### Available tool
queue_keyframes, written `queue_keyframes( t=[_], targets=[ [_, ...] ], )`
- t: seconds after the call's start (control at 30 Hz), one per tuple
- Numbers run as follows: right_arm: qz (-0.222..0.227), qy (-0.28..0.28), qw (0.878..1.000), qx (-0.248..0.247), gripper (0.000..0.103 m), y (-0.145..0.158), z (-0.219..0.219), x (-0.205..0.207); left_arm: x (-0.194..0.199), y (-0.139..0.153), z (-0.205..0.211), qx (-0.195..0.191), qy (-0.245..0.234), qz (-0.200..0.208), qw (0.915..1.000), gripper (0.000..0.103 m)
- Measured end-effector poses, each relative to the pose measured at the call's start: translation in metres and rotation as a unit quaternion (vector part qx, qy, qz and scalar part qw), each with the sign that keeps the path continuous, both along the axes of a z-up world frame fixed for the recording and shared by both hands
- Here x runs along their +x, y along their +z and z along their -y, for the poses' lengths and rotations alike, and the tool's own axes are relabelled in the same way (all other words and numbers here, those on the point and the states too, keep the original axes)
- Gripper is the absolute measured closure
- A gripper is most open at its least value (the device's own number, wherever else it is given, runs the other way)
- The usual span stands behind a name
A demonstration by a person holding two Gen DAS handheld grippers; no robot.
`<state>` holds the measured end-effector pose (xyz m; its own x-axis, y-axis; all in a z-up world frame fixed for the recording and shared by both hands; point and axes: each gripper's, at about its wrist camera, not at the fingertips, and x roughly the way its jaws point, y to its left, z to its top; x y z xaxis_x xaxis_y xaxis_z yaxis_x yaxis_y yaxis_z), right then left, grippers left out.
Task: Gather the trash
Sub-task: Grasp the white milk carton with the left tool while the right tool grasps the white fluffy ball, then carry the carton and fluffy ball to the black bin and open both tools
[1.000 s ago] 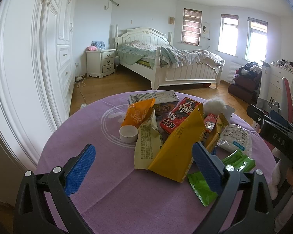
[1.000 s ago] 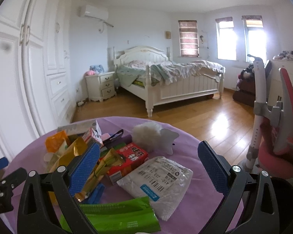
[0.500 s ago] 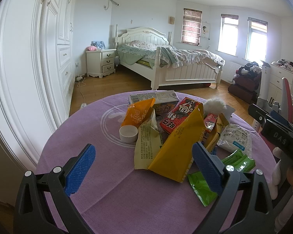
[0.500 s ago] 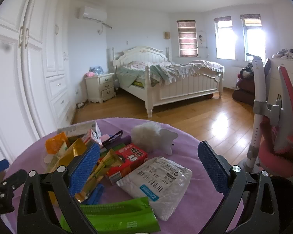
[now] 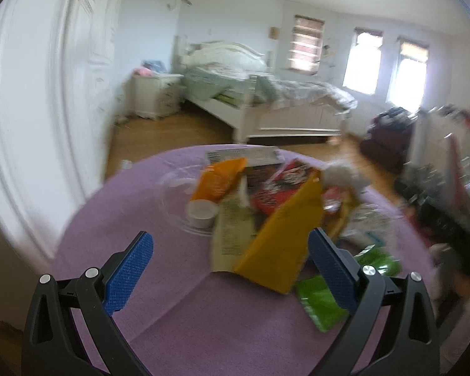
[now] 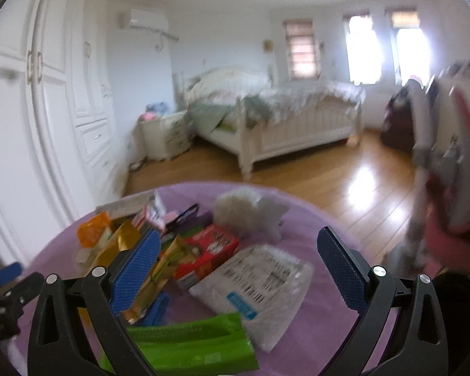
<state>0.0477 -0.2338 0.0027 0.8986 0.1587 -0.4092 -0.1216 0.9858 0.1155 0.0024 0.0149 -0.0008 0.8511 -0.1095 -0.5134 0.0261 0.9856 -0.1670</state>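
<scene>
A heap of trash lies on a round purple table [image 5: 116,219]. In the left wrist view I see a yellow bag [image 5: 282,241], an orange packet [image 5: 219,178], a red snack box [image 5: 279,185], a white cap [image 5: 202,214] and a green wrapper [image 5: 321,307]. My left gripper [image 5: 232,266] is open and empty just in front of the yellow bag. In the right wrist view a clear plastic pouch [image 6: 260,279], a red box [image 6: 210,250], a green wrapper [image 6: 191,344] and white fluff [image 6: 244,210] lie before my right gripper [image 6: 238,266], which is open and empty.
White wardrobes [image 6: 47,109] stand at the left. A white bed [image 5: 266,106] and a nightstand [image 5: 153,97] stand beyond the table on a wooden floor. A red and grey chair [image 6: 448,188] stands at the right of the table.
Both views are now blurred by motion. Both cameras have shifted a little, and the trash heap sits slightly to the right in each view. Both grippers stay open and empty.
</scene>
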Motion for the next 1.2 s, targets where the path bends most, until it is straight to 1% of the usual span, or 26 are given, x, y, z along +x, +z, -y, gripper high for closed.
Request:
queue_keyframes(
  t=[0.03, 0.07, 0.1, 0.13, 0.17, 0.27, 0.3, 0.33, 0.37, 0.4, 0.53, 0.57, 0.67, 0.73, 0.77, 0.8, 0.83, 0.87, 0.93, 0.97, 1.0, 1.03, 1.07, 1.1, 1.13, 1.2],
  targets=[
    [-0.02, 0.018, 0.999, 0.022, 0.004, -0.002, 0.006, 0.003, 0.001, 0.004, -0.006, -0.01, -0.024, 0.01, 0.9996, 0.005],
    [-0.045, 0.033, 0.997, 0.055, 0.004, -0.002, 0.018, 0.006, 0.003, 0.009, -0.01, -0.005, -0.035, 0.017, 0.9992, 0.005],
    [-0.054, 0.038, 0.995, 0.075, 0.004, -0.002, 0.026, 0.007, 0.008, 0.015, -0.014, 0.005, -0.042, 0.024, 0.9988, 0.005],
    [-0.058, 0.04, 0.994, 0.089, 0.004, 0.0, 0.032, 0.008, 0.016, 0.025, -0.016, 0.034, -0.052, 0.041, 0.9972, 0.005],
    [-0.062, 0.046, 0.992, 0.105, 0.004, 0.004, 0.041, 0.011, 0.024, 0.031, -0.019, 0.038, -0.062, 0.044, 0.9964, 0.005],
    [-0.075, 0.056, 0.989, 0.111, 0.004, 0.019, 0.052, 0.03, 0.073, 0.046, -0.02, 0.074, -0.107, 0.031, 0.991, 0.005],
    [-0.081, 0.058, 0.989, 0.109, 0.005, 0.023, 0.053, 0.041, 0.086, 0.042, -0.024, 0.063, -0.119, 0.009, 0.9909, 0.005],
    [-0.087, 0.059, 0.989, 0.106, 0.005, 0.025, 0.054, 0.048, 0.108, 0.039, -0.019, 0.087, -0.138, -0.007, 0.9866, 0.005],
    [-0.104, 0.06, 0.988, 0.102, 0.005, 0.026, 0.053, 0.062, 0.119, 0.037, -0.017, 0.091, -0.155, -0.017, 0.9836, 0.005],
    [-0.12, 0.064, 0.986, 0.1, 0.005, 0.026, 0.051, 0.073, 0.135, 0.031, -0.013, 0.108, -0.177, -0.033, 0.9777, 0.005],
    [-0.166, 0.069, 0.98, 0.089, 0.006, 0.018, 0.046, 0.123, 0.172, 0.01, 0.012, 0.214, -0.238, -0.062, 0.9454, 0.005],
    [-0.172, 0.069, 0.979, 0.087, 0.006, 0.016, 0.043, 0.133, 0.178, 0.006, 0.016, 0.229, -0.248, -0.066, 0.9389, 0.005],
    [-0.193, 0.068, 0.975, 0.085, 0.006, 0.005, 0.033, 0.161, 0.193, -0.003, 0.028, 0.246, -0.277, -0.079, 0.9257, 0.007],
    [-0.216, 0.069, 0.971, 0.074, 0.008, -0.006, 0.022, 0.184, 0.206, -0.012, 0.03, 0.251, -0.283, -0.095, 0.921, 0.018],
    [-0.228, 0.069, 0.969, 0.063, 0.009, -0.011, 0.015, 0.192, 0.212, -0.015, 0.028, 0.243, -0.287, -0.11, 0.92, 0.028],
    [-0.237, 0.066, 0.968, 0.049, 0.013, -0.017, 0.008, 0.198, 0.217, -0.019, 0.024, 0.227, -0.291, -0.129, 0.9205, 0.038],
    [-0.245, 0.066, 0.967, 0.036, 0.022, -0.021, 0.003, 0.202, 0.223, -0.023, 0.019, 0.211, -0.293, -0.145, 0.9212, 0.042],
    [-0.256, 0.068, 0.964, 0.026, 0.024, -0.027, -0.003, 0.206, 0.227, -0.026, 0.017, 0.202, -0.293, -0.148, 0.9229, 0.043],
    [-0.249, 0.067, 0.966, 0.029, 0.029, -0.028, -0.004, 0.202, 0.226, -0.026, 0.007, 0.178, -0.289, -0.139, 0.9305, 0.045],
    [-0.245, 0.066, 0.967, 0.029, 0.032, -0.026, -0.004, 0.199, 0.227, -0.024, 0.002, 0.16, -0.283, -0.138, 0.9354, 0.05],
    [-0.238, 0.062, 0.969, 0.034, 0.043, -0.023, -0.001, 0.194, 0.227, -0.02, -0.008, 0.134, -0.275, -0.138, 0.9422, 0.058],
    [-0.233, 0.059, 0.97, 0.041, 0.057, -0.02, 0.004, 0.191, 0.229, -0.017, -0.01, 0.117, -0.267, -0.135, 0.9471, 0.06],
    [-0.227, 0.057, 0.97, 0.059, 0.065, -0.013, 0.011, 0.184, 0.229, -0.013, -0.014, 0.096, -0.254, -0.128, 0.954, 0.061],
    [-0.223, 0.056, 0.97, 0.074, 0.08, -0.009, 0.016, 0.178, 0.226, -0.006, -0.02, 0.072, -0.241, -0.118, 0.9608, 0.062],
    [-0.219, 0.055, 0.971, 0.083, 0.086, -0.006, 0.022, 0.174, 0.221, 0.001, -0.026, 0.048, -0.231, -0.105, 0.966, 0.062],
    [-0.2, 0.057, 0.973, 0.101, 0.091, 0.006, 0.03, 0.157, 0.213, 0.014, -0.03, 0.027, -0.22, -0.085, 0.9714, 0.062]
  ],
)
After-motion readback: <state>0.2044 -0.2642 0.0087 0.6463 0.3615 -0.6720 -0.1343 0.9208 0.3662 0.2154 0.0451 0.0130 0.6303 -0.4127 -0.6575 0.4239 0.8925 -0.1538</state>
